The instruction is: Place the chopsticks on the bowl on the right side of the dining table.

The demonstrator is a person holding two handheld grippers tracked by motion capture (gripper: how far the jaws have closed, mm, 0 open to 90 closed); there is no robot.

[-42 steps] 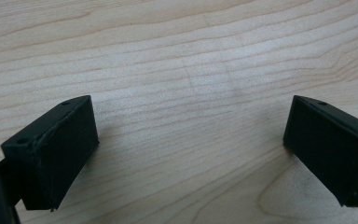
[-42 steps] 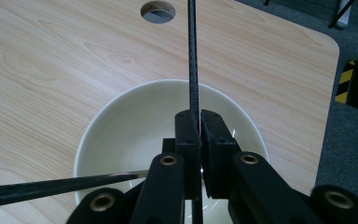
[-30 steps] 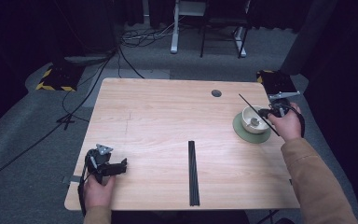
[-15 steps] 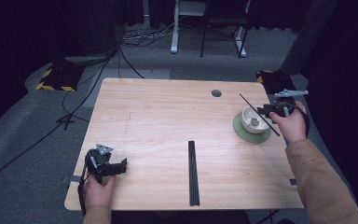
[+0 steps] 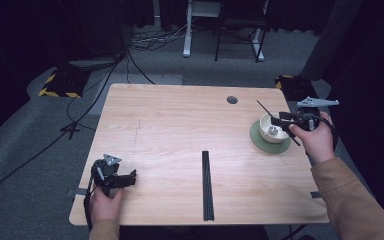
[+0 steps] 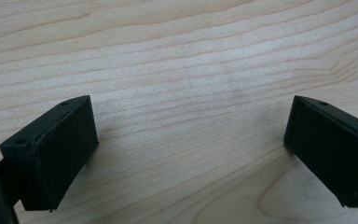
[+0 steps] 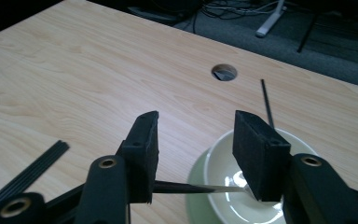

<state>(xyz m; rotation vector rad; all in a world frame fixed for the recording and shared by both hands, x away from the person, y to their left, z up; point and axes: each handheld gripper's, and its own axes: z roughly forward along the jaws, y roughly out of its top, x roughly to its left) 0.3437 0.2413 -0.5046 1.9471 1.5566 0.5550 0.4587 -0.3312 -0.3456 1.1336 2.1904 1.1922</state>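
Observation:
A white bowl (image 5: 270, 131) stands on a green saucer (image 5: 265, 144) at the table's right side. Across its rim lies a thin black stick (image 5: 261, 106). My right gripper (image 5: 276, 120) hovers just over the bowl. Its jaws have just been opening and now stand apart. In the right gripper view the right gripper (image 7: 196, 121) looks down on the bowl (image 7: 219, 163); a dark stick (image 7: 182, 187) runs low across the gap, and neither pad presses on it. My left gripper (image 5: 132, 176) rests open near the front left corner. Bare wood lies between its pads (image 6: 191, 105).
A bundle of long black sticks (image 5: 207, 185) lies on the table (image 5: 180, 130) near the front edge, right of centre. A round cable hole (image 5: 232, 100) sits at the back right. Beyond the table are cables, desk legs and a dark floor.
My right hand has lifted and drifted slightly right above the bowl. The stick across the bowl has stayed put. The left hand has not moved.

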